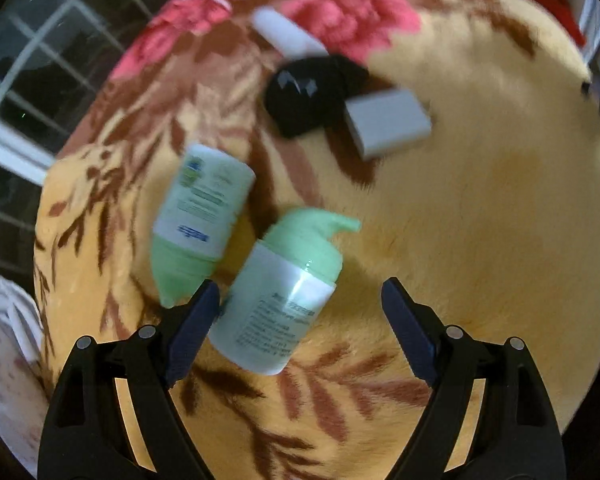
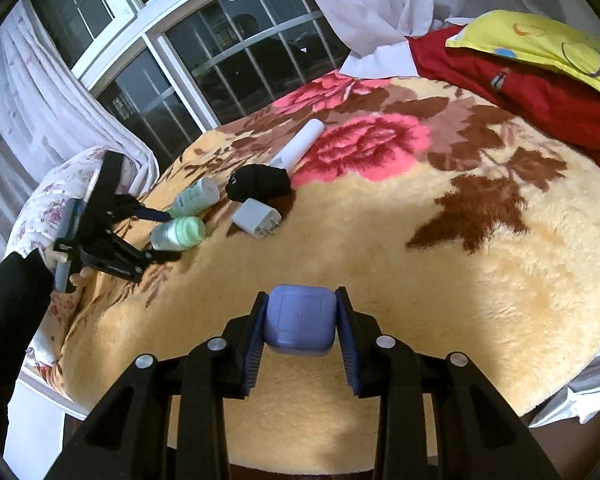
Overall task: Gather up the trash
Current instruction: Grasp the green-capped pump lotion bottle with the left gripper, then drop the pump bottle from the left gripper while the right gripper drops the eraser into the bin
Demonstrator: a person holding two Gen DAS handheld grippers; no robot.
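Two green and white pump bottles lie on a floral blanket. The nearer bottle [image 1: 278, 296] [image 2: 179, 233] lies between the open fingers of my left gripper [image 1: 300, 300] [image 2: 156, 236]. The other bottle [image 1: 200, 216] [image 2: 194, 198] lies just to its left. Beyond them lie a black bundle [image 1: 308, 94] [image 2: 260, 182], a white charger [image 1: 386, 122] [image 2: 257, 218] and a white tube [image 1: 284, 34] [image 2: 298, 144]. My right gripper [image 2: 300, 316] is shut on a small purple square box [image 2: 299, 320], held above the blanket.
The blanket [image 2: 380, 240] covers a bed beside a barred window [image 2: 220, 60] with white curtains. A red cover [image 2: 520, 88] and a yellow pillow [image 2: 548, 44] lie at the far right. A flowered pillow [image 2: 60, 184] sits at the left edge.
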